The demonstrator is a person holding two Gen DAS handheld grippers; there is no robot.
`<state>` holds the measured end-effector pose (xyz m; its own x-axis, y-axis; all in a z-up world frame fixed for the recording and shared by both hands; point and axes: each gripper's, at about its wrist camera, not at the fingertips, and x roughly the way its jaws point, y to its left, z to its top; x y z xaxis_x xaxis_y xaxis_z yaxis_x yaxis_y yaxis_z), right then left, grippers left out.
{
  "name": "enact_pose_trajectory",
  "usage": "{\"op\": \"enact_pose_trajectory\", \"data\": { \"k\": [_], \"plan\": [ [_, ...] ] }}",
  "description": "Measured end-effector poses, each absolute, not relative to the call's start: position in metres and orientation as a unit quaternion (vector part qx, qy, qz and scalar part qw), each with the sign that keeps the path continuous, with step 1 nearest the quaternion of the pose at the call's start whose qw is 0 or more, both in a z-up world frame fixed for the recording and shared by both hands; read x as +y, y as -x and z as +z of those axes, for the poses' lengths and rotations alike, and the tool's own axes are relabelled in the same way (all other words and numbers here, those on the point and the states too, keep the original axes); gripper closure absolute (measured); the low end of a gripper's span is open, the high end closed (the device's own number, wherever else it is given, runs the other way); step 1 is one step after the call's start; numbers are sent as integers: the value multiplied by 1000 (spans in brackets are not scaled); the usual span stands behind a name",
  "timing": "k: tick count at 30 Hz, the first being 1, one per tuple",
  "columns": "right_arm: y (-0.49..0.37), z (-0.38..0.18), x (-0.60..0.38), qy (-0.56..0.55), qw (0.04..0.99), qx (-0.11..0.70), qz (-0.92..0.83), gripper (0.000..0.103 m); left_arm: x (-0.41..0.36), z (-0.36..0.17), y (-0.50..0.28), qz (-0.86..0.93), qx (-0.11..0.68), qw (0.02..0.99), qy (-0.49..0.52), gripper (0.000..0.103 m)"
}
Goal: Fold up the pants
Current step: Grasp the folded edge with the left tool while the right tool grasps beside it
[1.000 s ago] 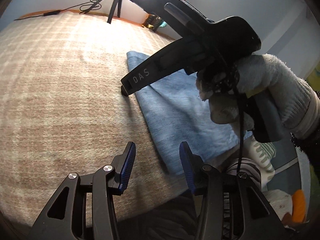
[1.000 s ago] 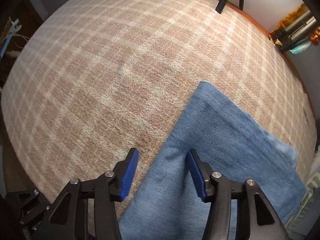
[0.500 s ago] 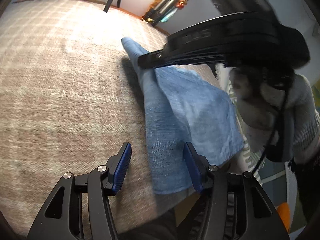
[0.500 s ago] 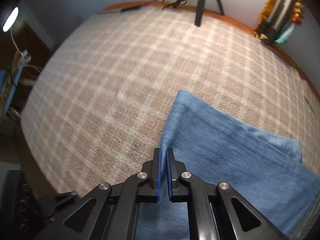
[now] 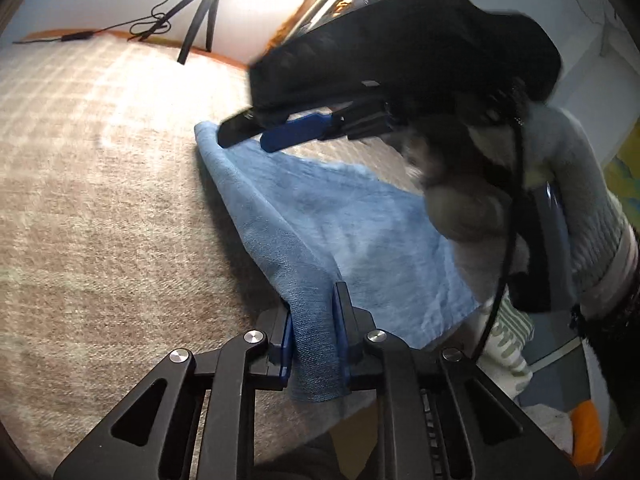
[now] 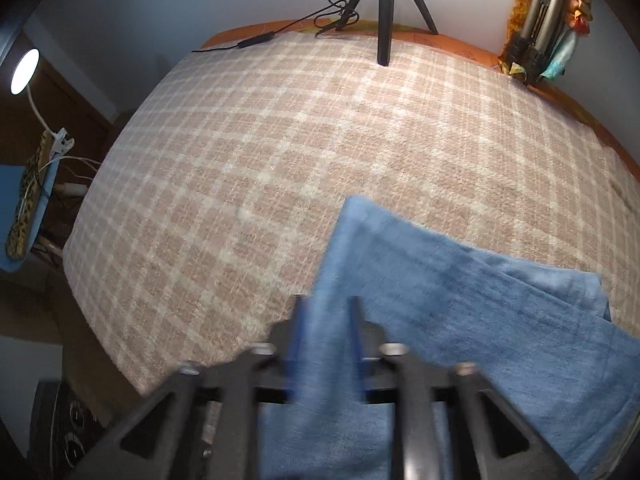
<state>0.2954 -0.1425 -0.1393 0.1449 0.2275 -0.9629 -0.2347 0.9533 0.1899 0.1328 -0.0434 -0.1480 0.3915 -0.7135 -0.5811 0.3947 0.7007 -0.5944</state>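
Blue denim pants [image 5: 360, 220] lie folded on the checked blanket [image 5: 100, 200], with a raised ridge along their left edge. My left gripper [image 5: 314, 308] has its jaws closing on the near end of that ridge, and the pads press on the cloth. My right gripper [image 5: 260, 136], held by a gloved hand [image 5: 560, 184], hovers over the far corner of the pants. In the right wrist view the right gripper [image 6: 326, 308] is blurred. Its jaws are opening, with a fold of the pants [image 6: 460, 300] still between them.
The blanket [image 6: 280, 140] covers a bed that drops off at the left and near edges. A black tripod [image 6: 384, 8] and a cable stand at the far side. A lamp [image 6: 24, 70] glows at the left. Cushions and clutter [image 5: 512, 344] lie beyond the near right edge.
My left gripper moved onto the near edge of the pants and closed on it. My right gripper, shut on the fold half a second ago, now has its jaws apart.
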Motion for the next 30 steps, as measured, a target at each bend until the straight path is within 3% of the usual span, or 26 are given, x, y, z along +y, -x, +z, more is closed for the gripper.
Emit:
{"op": "enact_pose_trajectory", "data": {
  "k": [12,15,20,30],
  "plan": [
    [-307,-161,-111,102,726,665,140,63,-54,-132,-128,-351,415,822,170,89],
    [-304,-161,-112,123,729,658,146,76,-57,-130,-133,-358,412,821,170,89],
    [-301,-141,-143,73,756,633,152,95,-73,-118,-138,-378,403,816,169,90],
    [-281,-94,-249,-69,810,570,116,99,-137,-94,-151,-438,390,798,139,91]
  ]
}}
